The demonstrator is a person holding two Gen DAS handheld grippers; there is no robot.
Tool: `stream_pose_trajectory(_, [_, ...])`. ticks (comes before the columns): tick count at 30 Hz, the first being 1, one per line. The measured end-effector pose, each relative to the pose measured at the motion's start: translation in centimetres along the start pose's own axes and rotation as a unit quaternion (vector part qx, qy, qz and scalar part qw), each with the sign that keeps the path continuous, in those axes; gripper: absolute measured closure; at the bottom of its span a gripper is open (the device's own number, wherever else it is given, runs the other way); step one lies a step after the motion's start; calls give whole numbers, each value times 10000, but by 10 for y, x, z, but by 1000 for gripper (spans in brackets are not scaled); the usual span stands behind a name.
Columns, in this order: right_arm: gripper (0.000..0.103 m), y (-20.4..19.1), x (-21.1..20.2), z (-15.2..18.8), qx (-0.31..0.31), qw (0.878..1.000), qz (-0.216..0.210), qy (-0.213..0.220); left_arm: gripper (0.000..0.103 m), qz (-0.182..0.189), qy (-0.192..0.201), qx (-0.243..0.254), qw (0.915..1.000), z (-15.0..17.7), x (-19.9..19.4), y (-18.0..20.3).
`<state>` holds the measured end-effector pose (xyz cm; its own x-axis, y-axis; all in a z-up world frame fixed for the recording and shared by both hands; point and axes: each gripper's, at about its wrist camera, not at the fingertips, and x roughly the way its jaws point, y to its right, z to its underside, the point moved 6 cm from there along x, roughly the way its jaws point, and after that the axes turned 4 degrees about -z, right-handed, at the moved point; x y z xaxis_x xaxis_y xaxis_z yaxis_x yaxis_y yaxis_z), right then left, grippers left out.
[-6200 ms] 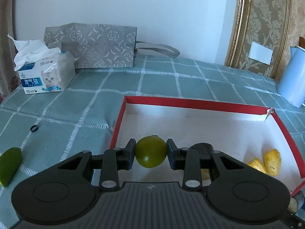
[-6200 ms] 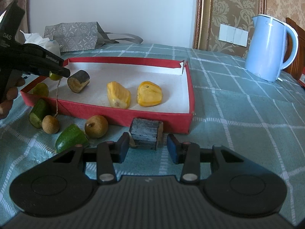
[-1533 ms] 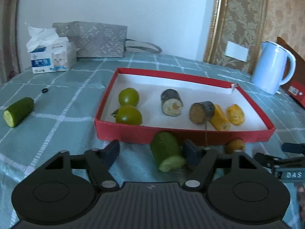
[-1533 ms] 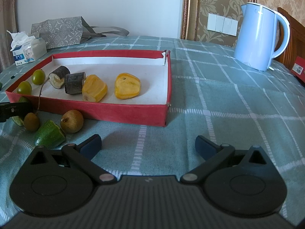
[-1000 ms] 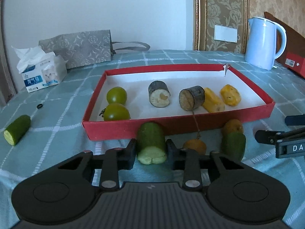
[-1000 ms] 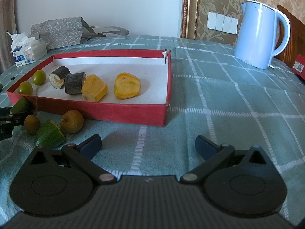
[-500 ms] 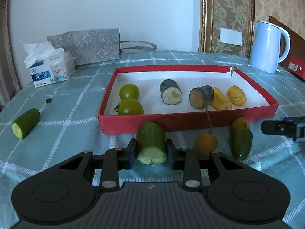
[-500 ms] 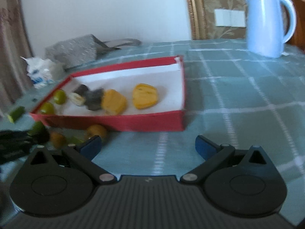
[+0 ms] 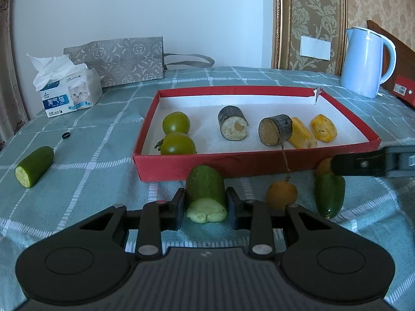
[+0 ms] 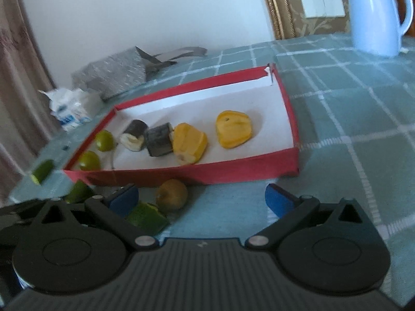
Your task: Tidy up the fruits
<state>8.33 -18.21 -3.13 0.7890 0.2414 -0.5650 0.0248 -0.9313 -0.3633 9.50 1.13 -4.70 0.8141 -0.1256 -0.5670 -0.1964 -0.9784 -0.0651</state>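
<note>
My left gripper [image 9: 206, 208] is shut on a green cucumber piece [image 9: 206, 194], just in front of the red tray [image 9: 233, 164]. The tray holds two green tomatoes [image 9: 176, 123], two dark cut pieces [image 9: 232, 125] and two yellow jackfruit pieces [image 9: 323, 127]. In front of the tray lie a brown longan [image 9: 281, 195] on a stem and another green piece [image 9: 329, 194]. My right gripper [image 10: 202, 199] is open above a longan [image 10: 171, 194] and a green piece [image 10: 146, 217]; its finger [image 9: 363, 165] shows in the left wrist view.
A third cucumber piece [image 9: 33, 165] lies far left on the green checked cloth. A tissue box [image 9: 67, 92], a grey paper bag [image 9: 116, 61] and a blue kettle [image 9: 365, 61] stand behind the tray. A small black ring [image 9: 66, 135] lies near the tissue box.
My left gripper closed on the cucumber piece and lifted it slightly. My right gripper, still open, swung left and down toward the loose fruit in front of the tray.
</note>
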Motion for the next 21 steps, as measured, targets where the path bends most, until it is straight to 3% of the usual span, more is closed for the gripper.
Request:
stream_pose_trajectory(8, [1, -9, 8, -3, 3, 9995, 319, 3, 71, 1, -1, -2, 10000, 0, 0, 0])
stream_pose_trajectory(11, [7, -12, 6, -4, -85, 9995, 318, 20, 71, 5, -1, -9, 10000, 0, 0, 0])
stream_pose_trajectory(15, [7, -4, -9, -3, -375, 9959, 790, 239, 71, 3, -1, -5, 10000, 0, 0, 0])
stream_pose_trajectory(18, [9, 0, -16, 0, -311, 9977, 573, 205, 71, 4, -1, -6, 10000, 0, 0, 0])
stream_pose_trajectory(21, [8, -10, -22, 11, -705, 9969, 337, 115, 71, 4, -1, -7, 10000, 0, 0, 0])
